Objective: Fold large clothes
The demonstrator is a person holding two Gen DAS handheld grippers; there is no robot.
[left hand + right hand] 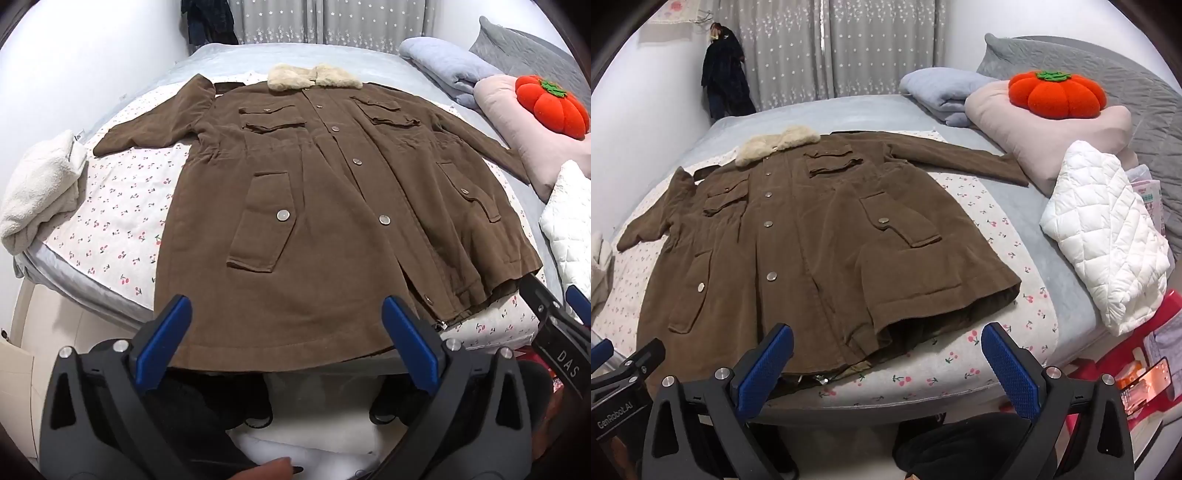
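Brown coat (325, 206) is lying flat on the bed (229, 55), collar at twelve o'clock; I'm holding left gripper (284, 332) and right gripper (886, 362) spread, gripping nothing.

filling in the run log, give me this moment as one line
stage: before first fold | coat: spread flat on bed, buttoned, sleeves out | left gripper: open, empty | right gripper: open, empty
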